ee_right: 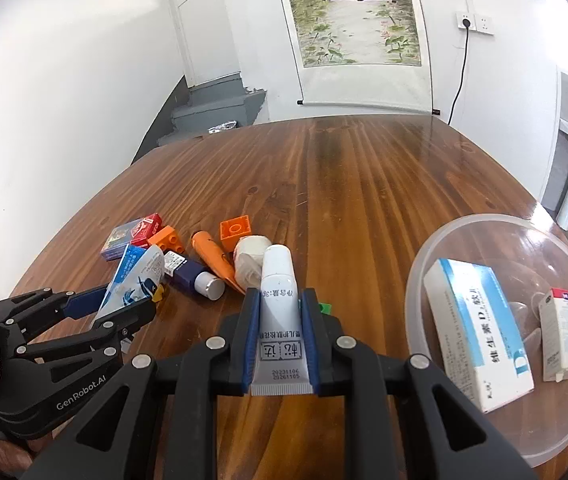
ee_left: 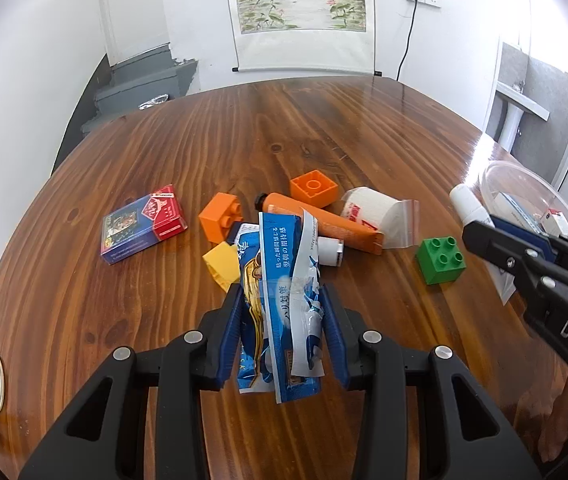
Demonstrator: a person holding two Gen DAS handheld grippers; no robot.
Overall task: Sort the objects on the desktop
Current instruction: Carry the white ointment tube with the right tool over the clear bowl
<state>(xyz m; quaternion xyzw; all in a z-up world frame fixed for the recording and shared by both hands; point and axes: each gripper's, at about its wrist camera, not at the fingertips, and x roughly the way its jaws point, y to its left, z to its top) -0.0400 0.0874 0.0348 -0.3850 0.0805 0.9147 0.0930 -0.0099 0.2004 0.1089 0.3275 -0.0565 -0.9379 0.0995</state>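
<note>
Two grippers are loaded at once. Your left gripper (ee_left: 282, 308) has its blue-padded fingers (ee_left: 231, 336) clenched on a crumpled blue and white sachet (ee_left: 284, 280), which stands up between them above the counter (ee_left: 244, 140). Your right gripper (ee_right: 281, 312) grasps a white ointment tube (ee_right: 280, 312) by its flat crimped end, cap pointing away from you, held over the near edge of the pile.

To the right of that tube sits a clear plastic bowl (ee_right: 415, 280) on the counter. Inside it lie a blue and white medicine box (ee_right: 479, 332) and, beside it toward the right wall, a smaller white box with a red top (ee_right: 563, 336).

Most of the pile remains on the wood beyond your left fingers: an orange tube (ee_left: 323, 220), an orange block with one round opening (ee_left: 313, 188) behind it, a second orange block (ee_left: 222, 218) to the left, a yellow block (ee_left: 222, 266) partly hidden by the sachet, and a white roll in a zip bag (ee_left: 379, 212) touching the orange tube's flat end. A green four-stud block (ee_left: 440, 254) stands apart on the right, and a blue and red card box (ee_left: 144, 224) lies well apart on the left. From the right wrist you also see a dark blue bottle with a white cap (ee_right: 198, 276) lying on its side.
</note>
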